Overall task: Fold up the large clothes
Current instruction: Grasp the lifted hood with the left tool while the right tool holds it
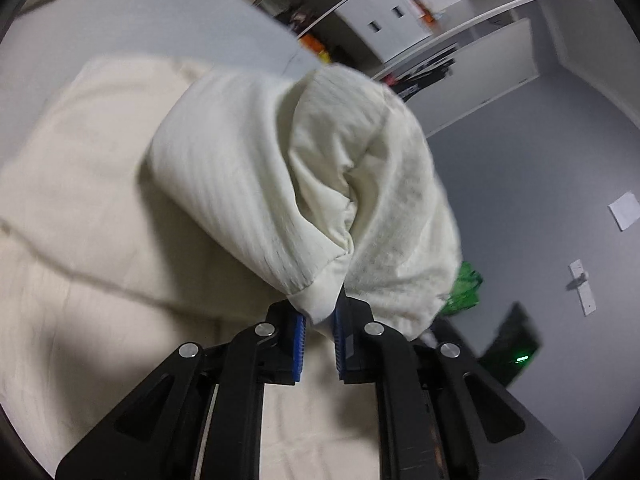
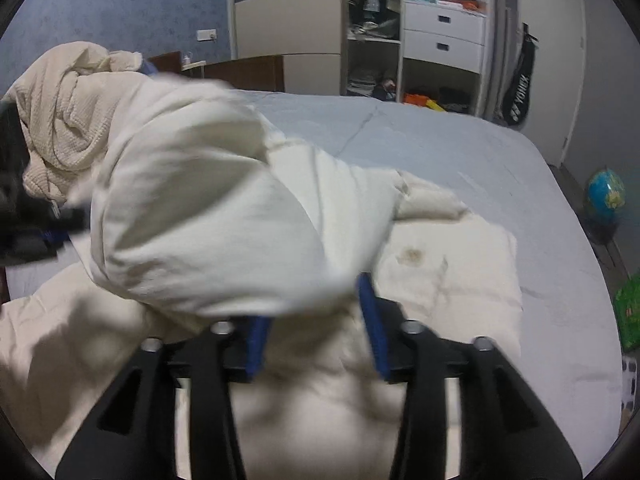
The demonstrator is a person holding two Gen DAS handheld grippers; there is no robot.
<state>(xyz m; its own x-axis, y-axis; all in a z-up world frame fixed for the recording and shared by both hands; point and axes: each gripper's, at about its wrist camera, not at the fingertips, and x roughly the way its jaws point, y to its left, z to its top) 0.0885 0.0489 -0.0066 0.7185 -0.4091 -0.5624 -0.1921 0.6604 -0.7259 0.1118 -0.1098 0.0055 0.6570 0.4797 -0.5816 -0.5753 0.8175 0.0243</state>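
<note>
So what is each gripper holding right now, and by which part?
The left gripper pinches the cream quilted garment by a hemmed corner. The right gripper's jaws are apart; blurred fabric covers them, so any hold is unclear.

The left wrist camera looks along its own fingers, close over the bed [image 1: 100, 28], angled toward the grey floor [image 1: 520, 184] and wardrobe shelves [image 1: 400, 20]. The right wrist camera faces across the bed [image 2: 460, 152] toward the same shelves [image 2: 440, 36]. Both share the cream garment [image 1: 280, 168] [image 2: 200, 208].
</note>
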